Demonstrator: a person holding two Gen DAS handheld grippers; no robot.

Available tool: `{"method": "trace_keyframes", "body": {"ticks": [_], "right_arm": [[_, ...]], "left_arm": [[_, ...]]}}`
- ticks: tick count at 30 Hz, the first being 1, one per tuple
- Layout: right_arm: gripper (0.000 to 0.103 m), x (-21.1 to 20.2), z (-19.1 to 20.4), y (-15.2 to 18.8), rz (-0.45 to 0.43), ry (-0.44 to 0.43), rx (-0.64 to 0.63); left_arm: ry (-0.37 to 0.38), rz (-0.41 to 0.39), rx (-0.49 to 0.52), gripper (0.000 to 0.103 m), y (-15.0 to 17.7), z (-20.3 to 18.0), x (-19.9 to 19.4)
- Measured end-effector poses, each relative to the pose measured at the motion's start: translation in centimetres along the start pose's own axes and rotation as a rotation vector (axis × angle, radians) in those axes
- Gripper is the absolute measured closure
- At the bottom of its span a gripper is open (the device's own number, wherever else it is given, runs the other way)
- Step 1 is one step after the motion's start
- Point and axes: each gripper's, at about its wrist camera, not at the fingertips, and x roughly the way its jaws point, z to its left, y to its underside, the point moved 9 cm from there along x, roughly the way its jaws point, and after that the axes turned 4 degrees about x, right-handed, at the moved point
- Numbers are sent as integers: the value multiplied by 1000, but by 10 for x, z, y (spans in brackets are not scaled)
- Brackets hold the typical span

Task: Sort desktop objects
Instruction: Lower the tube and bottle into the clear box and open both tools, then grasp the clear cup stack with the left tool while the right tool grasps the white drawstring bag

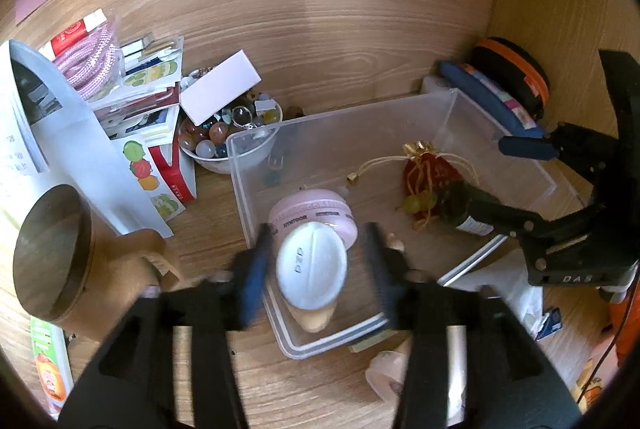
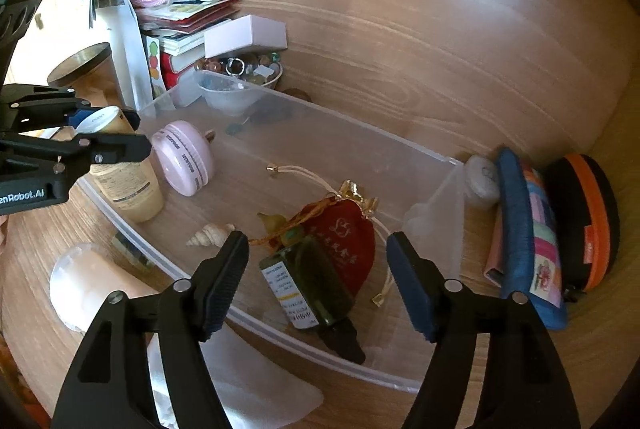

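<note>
clear bin [image 2: 400,149] holding cream bottle [image 2: 128,185], pink case [image 2: 184,159], red pouch [image 2: 344,237], green bottle [image 2: 312,289]

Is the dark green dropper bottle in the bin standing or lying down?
Lying down: the green bottle rests on its side across the red pouch, cap toward the bin's near wall.

One clear bin [image 2: 420,157] holds two bottles [image 2: 128,181] [image 2: 316,289], one pouch [image 2: 344,233], one shell [image 2: 208,235].

bin [image 2: 420,157]: pouch [image 2: 344,241] on bottle [image 2: 308,285] | bowl [image 2: 240,89] behind bin | cases [image 2: 560,229] right
</note>
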Motion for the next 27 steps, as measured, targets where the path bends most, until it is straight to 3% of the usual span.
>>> {"method": "trace_keyframes", "body": {"ticks": [3, 7, 13, 27], "right_arm": [[21, -5, -4, 0, -14, 12, 10], [20, -15, -5, 3, -27, 12, 15], [17, -30, -6, 9, -40, 29, 16], [15, -81, -13, 29, -116, 1, 90]], "left_arm": [[-11, -26, 2, 38, -2, -1, -9], [-22, -44, 2, 34, -4, -1, -19], [-56, -76, -1, 10, -4, 2, -38], [-35, -71, -29, 7, 29, -7, -65]]}}
